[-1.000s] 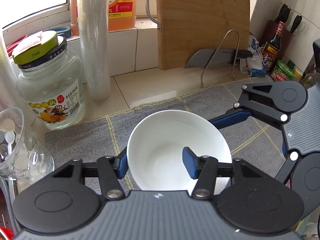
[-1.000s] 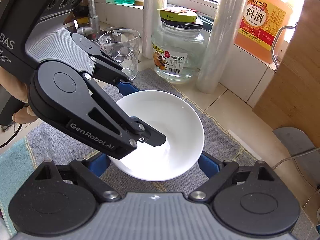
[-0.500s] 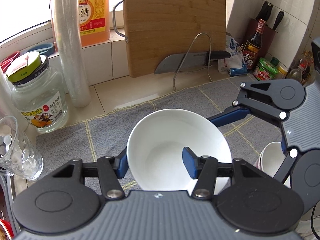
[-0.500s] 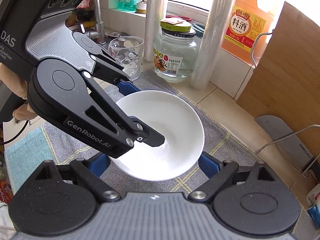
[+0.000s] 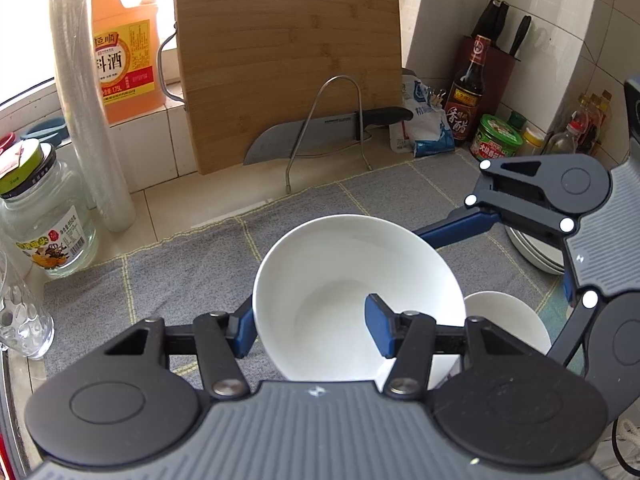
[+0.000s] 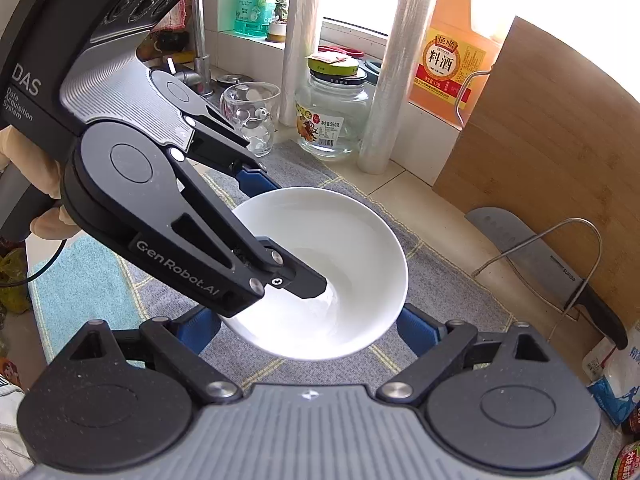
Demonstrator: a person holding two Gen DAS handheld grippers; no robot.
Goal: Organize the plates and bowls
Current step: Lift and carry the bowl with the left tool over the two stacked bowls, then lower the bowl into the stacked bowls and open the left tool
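A white bowl (image 5: pixel 340 280) hangs above the grey mat (image 5: pixel 180 264), held by both grippers. My left gripper (image 5: pixel 312 332) is shut on the bowl's near wall, one pad outside the rim and one inside. In the right wrist view the right gripper (image 6: pixel 308 330) spans the bowl (image 6: pixel 340 248) at its full width, with a blue pad against each side. The left gripper (image 6: pixel 280 232) reaches into the bowl from the left there. A smaller white bowl (image 5: pixel 504 320) sits on the mat below and to the right. Stacked plates (image 5: pixel 532 256) lie partly hidden behind the right gripper's finger (image 5: pixel 456 232).
A wooden cutting board (image 5: pixel 288 64) leans on the wall, with a knife (image 5: pixel 320 132) in a wire rack before it. A glass jar (image 5: pixel 44 224), a glass cup (image 5: pixel 20 316), film rolls (image 5: pixel 88 120) and an orange bottle (image 5: pixel 124 52) stand left. Sauce bottles (image 5: pixel 468 92) fill the right corner.
Both grippers have carried the bowl to the right along the counter and a little upward. The jar and glass slid left in view; the smaller bowl and the plates came into sight.
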